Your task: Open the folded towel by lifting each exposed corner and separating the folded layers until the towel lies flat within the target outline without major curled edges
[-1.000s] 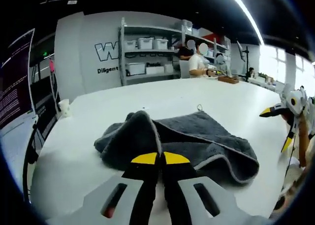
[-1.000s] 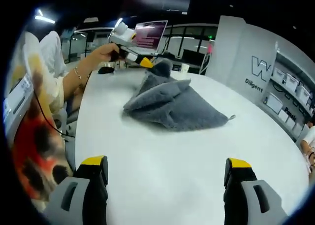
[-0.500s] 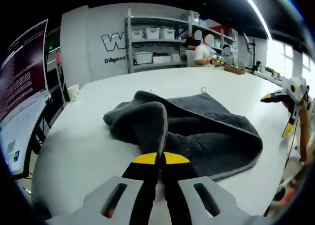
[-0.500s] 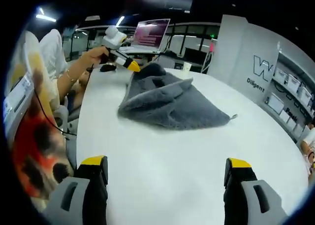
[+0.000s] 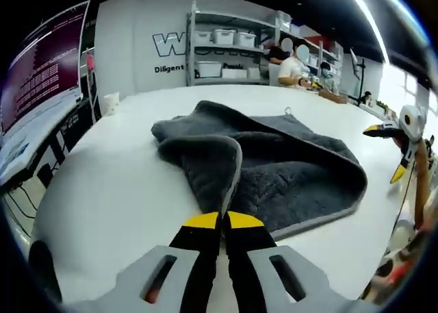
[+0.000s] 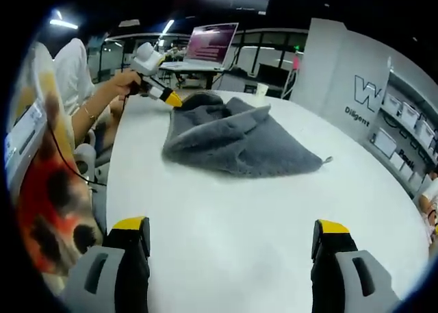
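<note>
Nearest to me in the left gripper view, my left gripper [image 5: 220, 220] has its yellow-tipped jaws pressed together on a corner of the grey towel [image 5: 274, 166]. The pinched flap runs up and away from the tips as a narrow tongue with a pale bound edge, then folds back into the main heap. So the left hand has the cloth, and the cloth lies straight ahead of it along the jaw line.

In the right gripper view, my right gripper [image 6: 233, 234] stands wide open with nothing between its jaws, only bare white table [image 6: 239, 203] in front. The towel sits well beyond it, toward the far left of that view, a rumpled mound with one flat wedge pointing right and ending in a small hanging loop [image 6: 327, 160]. At its left end I see the left gripper, held in a hand [image 6: 123, 87], touching the heap.

The towel is not yet flat; layers are doubled over and one long edge curls under. No target outline shows on the table. I judge the next move turns on drawing the held corner away from the loop end, along the towel's long axis. The right gripper is well apart from it and would have to reach in first.

Farther off stand a laptop [image 6: 209, 47], shelving with storage bins [image 5: 222, 38], and a seated person [image 5: 294, 63].
</note>
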